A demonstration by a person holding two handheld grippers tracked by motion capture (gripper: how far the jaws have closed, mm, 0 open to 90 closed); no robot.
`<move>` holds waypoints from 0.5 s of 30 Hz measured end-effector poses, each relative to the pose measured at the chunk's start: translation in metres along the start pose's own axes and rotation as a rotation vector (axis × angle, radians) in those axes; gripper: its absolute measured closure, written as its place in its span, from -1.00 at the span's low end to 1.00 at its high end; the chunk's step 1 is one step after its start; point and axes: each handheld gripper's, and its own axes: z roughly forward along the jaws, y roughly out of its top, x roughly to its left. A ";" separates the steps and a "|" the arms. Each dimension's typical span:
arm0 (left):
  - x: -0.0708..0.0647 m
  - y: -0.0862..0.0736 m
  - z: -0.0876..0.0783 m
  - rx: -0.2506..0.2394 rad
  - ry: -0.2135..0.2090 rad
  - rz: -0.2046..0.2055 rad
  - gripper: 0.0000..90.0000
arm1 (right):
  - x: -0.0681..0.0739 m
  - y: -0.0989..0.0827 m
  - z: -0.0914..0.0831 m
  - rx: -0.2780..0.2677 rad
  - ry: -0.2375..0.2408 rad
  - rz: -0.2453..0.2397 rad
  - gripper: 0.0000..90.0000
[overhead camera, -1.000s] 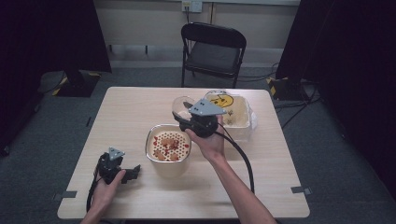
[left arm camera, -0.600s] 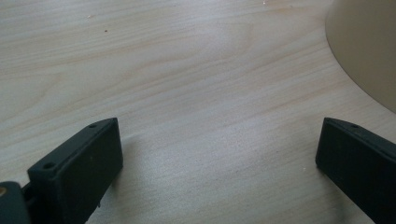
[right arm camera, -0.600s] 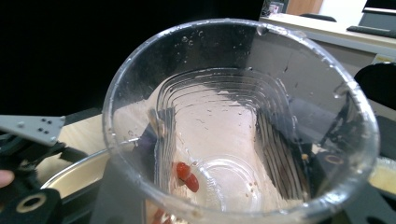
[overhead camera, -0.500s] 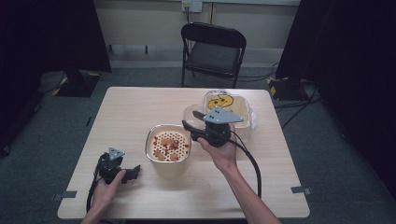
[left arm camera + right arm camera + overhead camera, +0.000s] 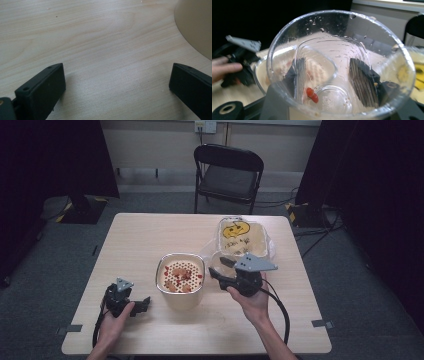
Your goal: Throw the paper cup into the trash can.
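The right tongs (image 5: pixel 218 268) grip a clear cup (image 5: pixel 339 67), tipped beside the pot (image 5: pixel 180 280) mid-counter (image 5: pixel 130 240); clinging red bits (image 5: pixel 312 95) may spill. The left tongs (image 5: pixel 141 304) rest open, near-left, empty.

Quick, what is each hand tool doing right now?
Left tool: open, empty, resting low on the table.
Right tool: closed on a clear plastic cup.
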 end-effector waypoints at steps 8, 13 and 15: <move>0.000 0.000 0.000 -0.001 -0.001 -0.001 -1.00 | -0.004 -0.034 -0.013 0.030 -0.004 0.061 0.07; 0.000 0.000 0.000 0.000 0.001 0.000 -1.00 | -0.005 -0.056 -0.014 0.081 -0.009 0.081 0.07; 0.000 0.000 0.000 0.000 0.000 0.000 -1.00 | -0.006 -0.066 -0.012 0.106 -0.007 0.091 0.06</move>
